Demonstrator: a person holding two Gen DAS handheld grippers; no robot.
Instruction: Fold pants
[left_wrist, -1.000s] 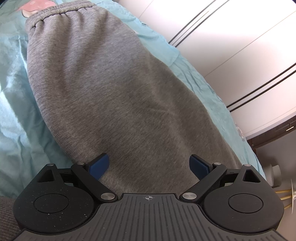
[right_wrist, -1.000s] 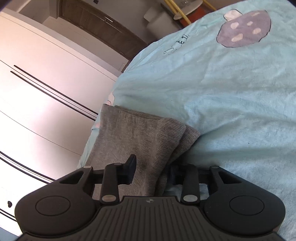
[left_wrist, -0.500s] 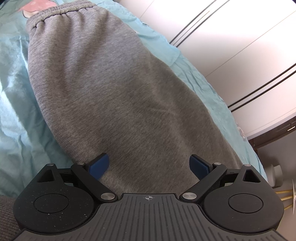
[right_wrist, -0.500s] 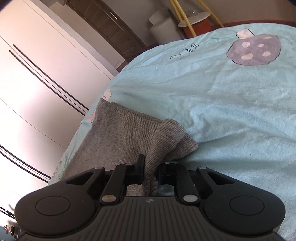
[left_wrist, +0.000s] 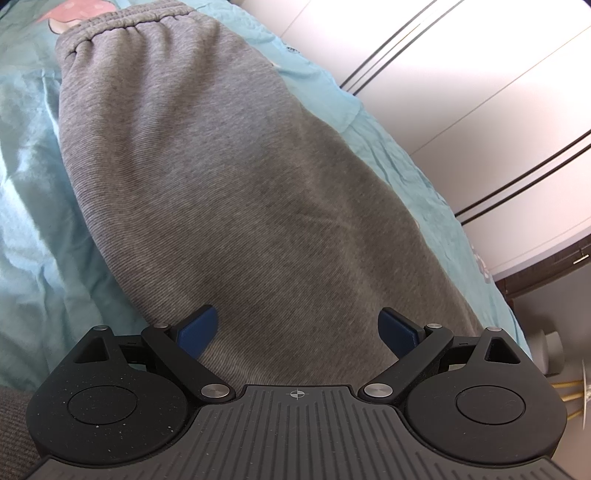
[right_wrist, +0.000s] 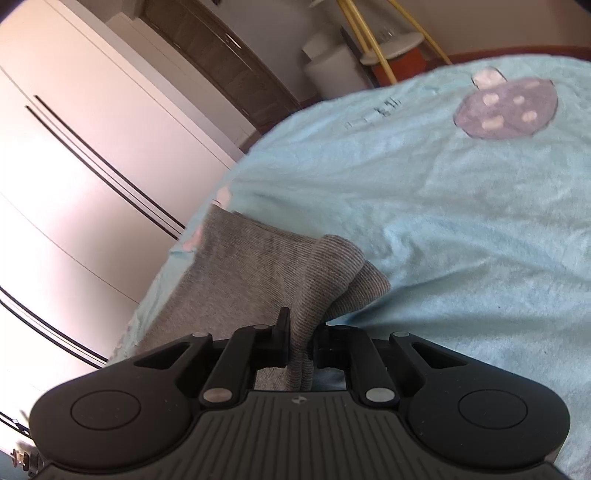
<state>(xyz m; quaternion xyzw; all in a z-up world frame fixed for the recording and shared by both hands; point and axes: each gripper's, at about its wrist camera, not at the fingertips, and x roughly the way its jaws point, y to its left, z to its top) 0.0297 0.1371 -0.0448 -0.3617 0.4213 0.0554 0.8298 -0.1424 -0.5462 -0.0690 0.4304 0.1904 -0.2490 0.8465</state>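
Observation:
Grey sweatpants (left_wrist: 229, 192) lie lengthwise on a light blue bed cover (left_wrist: 33, 206), with the elastic waistband (left_wrist: 122, 22) at the far end in the left wrist view. My left gripper (left_wrist: 298, 326) is open, its blue pads (left_wrist: 197, 326) spread just above the fabric. In the right wrist view the cuff end of the pants (right_wrist: 295, 280) is pinched between the jaws of my right gripper (right_wrist: 301, 343), which is shut on it and lifts it a little off the bed cover (right_wrist: 443, 229).
White wardrobe doors (left_wrist: 461, 92) with dark lines run along the bed's far side. A dark door (right_wrist: 229, 66), a white stool and yellow legs (right_wrist: 373, 55) stand beyond the bed's end. A purple mushroom print (right_wrist: 506, 109) marks the cover.
My right gripper has closed on the pants' cuff end and raised it, and its view has tilted upward. The left gripper has stayed open and almost still.

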